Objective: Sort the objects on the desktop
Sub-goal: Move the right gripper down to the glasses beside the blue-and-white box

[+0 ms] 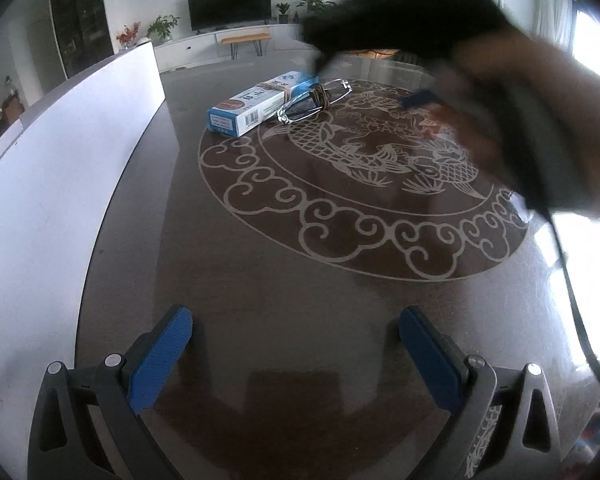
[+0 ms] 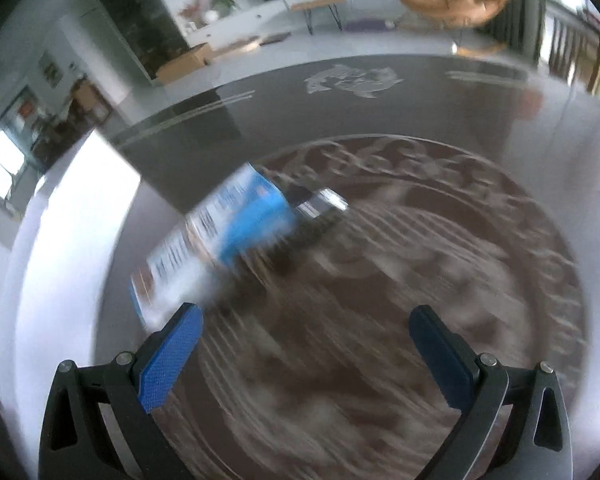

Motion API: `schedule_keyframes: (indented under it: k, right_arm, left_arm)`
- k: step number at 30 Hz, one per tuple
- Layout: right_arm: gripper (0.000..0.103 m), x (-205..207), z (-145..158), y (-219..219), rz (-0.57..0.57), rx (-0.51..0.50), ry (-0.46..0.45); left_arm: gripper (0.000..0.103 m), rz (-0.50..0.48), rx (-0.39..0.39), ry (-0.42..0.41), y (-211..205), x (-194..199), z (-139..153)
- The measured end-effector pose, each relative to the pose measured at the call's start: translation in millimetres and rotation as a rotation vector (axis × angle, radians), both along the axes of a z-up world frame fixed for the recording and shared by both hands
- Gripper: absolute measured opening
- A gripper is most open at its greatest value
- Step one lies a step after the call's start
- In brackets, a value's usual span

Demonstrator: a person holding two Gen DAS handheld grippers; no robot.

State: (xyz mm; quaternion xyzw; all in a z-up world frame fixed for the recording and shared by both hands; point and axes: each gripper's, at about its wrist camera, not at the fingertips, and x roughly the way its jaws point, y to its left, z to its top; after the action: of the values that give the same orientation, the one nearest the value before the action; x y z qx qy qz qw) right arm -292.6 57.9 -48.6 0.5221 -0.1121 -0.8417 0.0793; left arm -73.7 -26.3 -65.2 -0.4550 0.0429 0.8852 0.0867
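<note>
A blue and white carton [image 1: 256, 106] lies on the dark table at the far middle, with a pair of glasses [image 1: 314, 100] and a small dark coil against its right side. My left gripper [image 1: 296, 344] is open and empty, low over the table's near part. My right gripper [image 2: 306, 344] is open and empty; in its blurred view the carton [image 2: 220, 240] and the glasses [image 2: 320, 204] lie just ahead and left of its fingers. In the left wrist view the right gripper and the hand holding it [image 1: 480, 92] pass blurred at the upper right.
The table [image 1: 260, 280] bears a round fish and cloud pattern [image 1: 364, 184]. A white panel [image 1: 60, 152] runs along its left side. A cable [image 1: 572, 292] hangs at the right. A TV, plants and a bench stand far behind.
</note>
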Motion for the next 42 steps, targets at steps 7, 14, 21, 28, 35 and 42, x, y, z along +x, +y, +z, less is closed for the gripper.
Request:
schedule_keyframes:
  k: [7, 14, 21, 28, 35, 42]
  right_arm:
    - [0.103, -51, -15, -55, -0.02, 0.054, -0.101]
    - [0.094, -39, -17, -77, 0.115, 0.108, -0.021]
    - [0.087, 2, -13, -64, 0.225, 0.084, 0.034]
    - [0.087, 59, -12, -51, 0.324, 0.114, 0.053]
    - [0.087, 106, -16, -44, 0.418, 0.212, 0.089]
    - [0.087, 110, -15, -34, 0.359, 0.139, 0.084]
  left_arm:
    - [0.103, 0.0, 0.001, 0.0, 0, 0, 0]
    - [0.103, -0.001, 0.001, 0.0, 0, 0, 0]
    - [0.103, -0.001, 0.001, 0.0, 0, 0, 0]
    - [0.103, -0.001, 0.001, 0.001, 0, 0, 0]
    - [0.103, -0.001, 0.001, 0.001, 0, 0, 0]
    - [0.103, -0.001, 0.001, 0.001, 0, -1, 0]
